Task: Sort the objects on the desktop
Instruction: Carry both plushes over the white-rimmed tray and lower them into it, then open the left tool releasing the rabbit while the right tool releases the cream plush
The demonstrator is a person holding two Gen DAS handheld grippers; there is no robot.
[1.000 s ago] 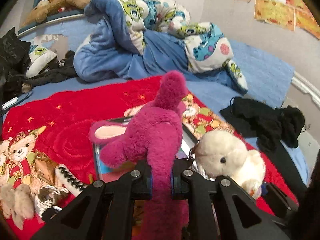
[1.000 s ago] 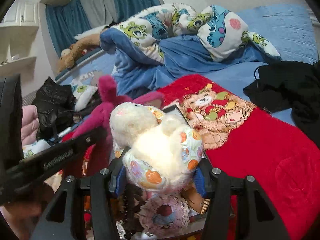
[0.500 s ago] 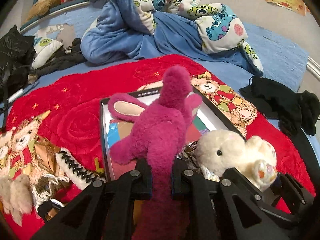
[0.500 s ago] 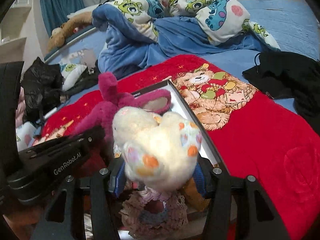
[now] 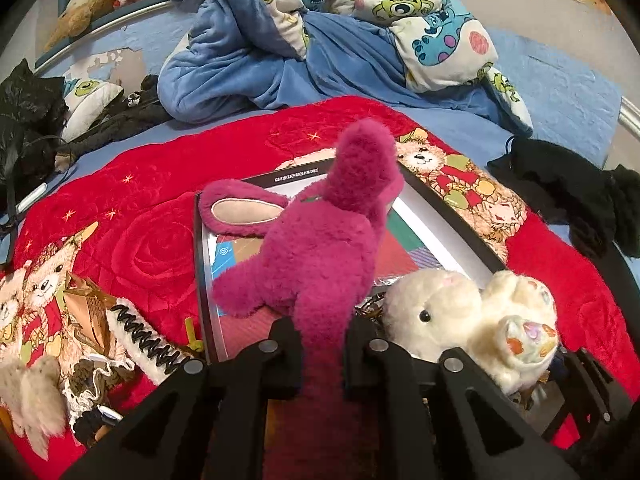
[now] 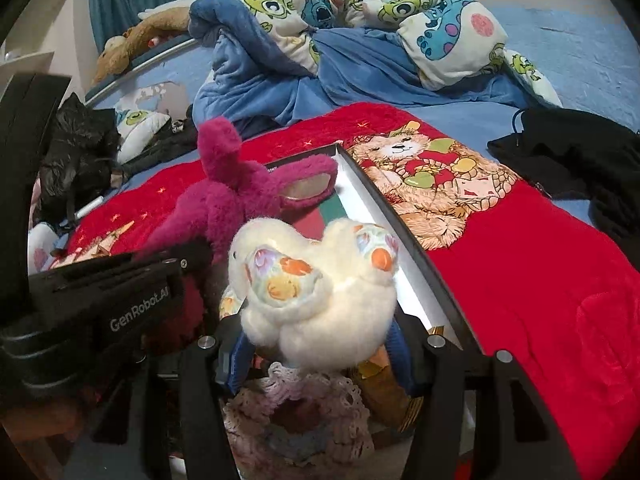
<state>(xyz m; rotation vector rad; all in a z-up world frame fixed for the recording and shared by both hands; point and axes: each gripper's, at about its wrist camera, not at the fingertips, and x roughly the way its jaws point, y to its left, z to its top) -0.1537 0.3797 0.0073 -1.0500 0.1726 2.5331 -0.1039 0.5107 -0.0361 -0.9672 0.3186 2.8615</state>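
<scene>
Magenta plush (image 5: 320, 256) upright in left gripper (image 5: 322, 354), cream plush (image 6: 320, 280) in right gripper (image 6: 316, 344)

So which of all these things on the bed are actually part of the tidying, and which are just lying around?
Part of the job:
- magenta plush toy, clamped in the left gripper
- white plush toy, clamped in the right gripper
- black-rimmed box beneath them

Just lying about:
- red bear blanket
- cartoon-print duvet
- black clothes
- brown stuffed animal
</scene>
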